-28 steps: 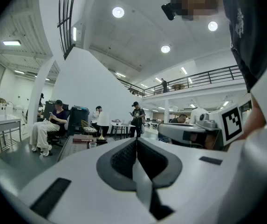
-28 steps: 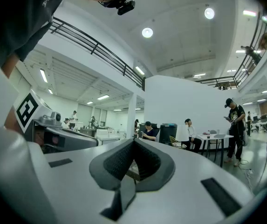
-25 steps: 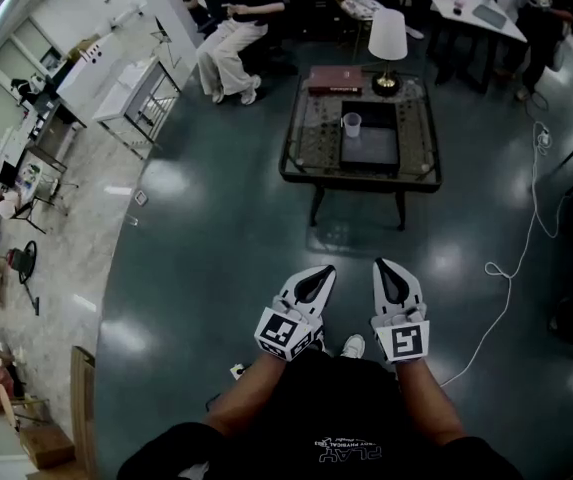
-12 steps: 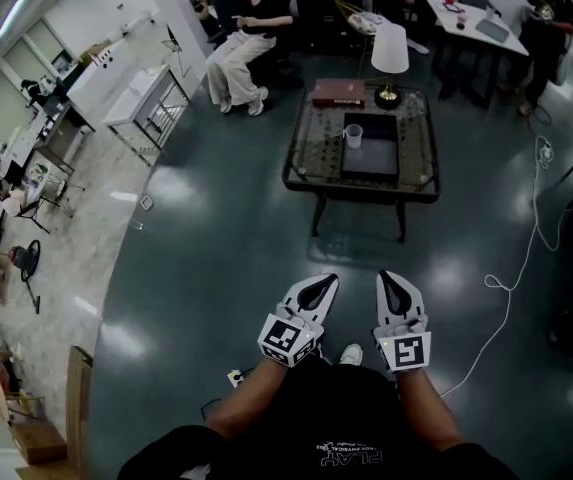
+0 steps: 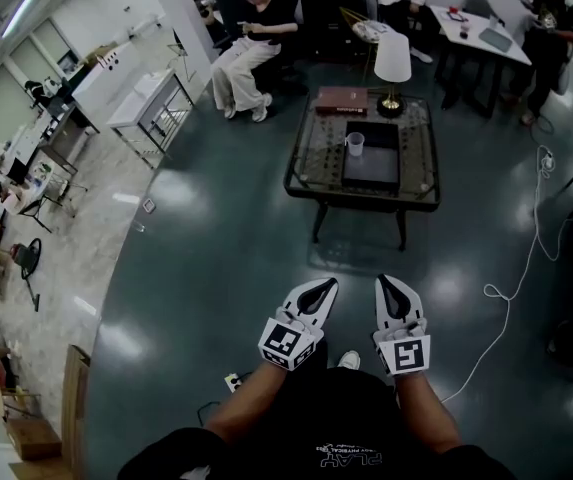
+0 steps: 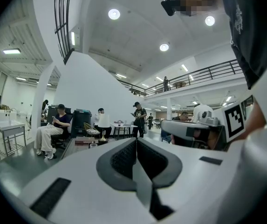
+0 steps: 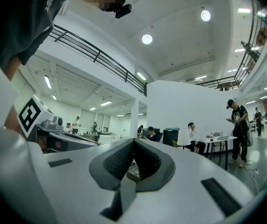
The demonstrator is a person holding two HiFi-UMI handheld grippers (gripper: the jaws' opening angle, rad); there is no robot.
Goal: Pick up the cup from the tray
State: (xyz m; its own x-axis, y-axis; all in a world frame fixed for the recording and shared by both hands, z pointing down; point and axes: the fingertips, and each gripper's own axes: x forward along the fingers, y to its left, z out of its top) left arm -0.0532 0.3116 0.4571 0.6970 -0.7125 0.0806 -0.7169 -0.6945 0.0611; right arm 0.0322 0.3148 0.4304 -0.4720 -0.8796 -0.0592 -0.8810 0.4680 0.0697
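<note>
Head view: cup (image 5: 355, 144), white, upright, at left edge of dark tray (image 5: 376, 171), mid glass table (image 5: 311, 158). Left gripper (image 5: 324, 282) and right gripper (image 5: 384, 280): jaws pressed together, empty, well short of table. Advice: approach first, then spread one gripper before reaching. Lamp (image 5: 392, 58) and book (image 5: 341, 100) at far edge; glossy floor (image 5: 216, 268), open hall.

cup (image 5: 355, 144) tiny, its contents unreadable
</note>
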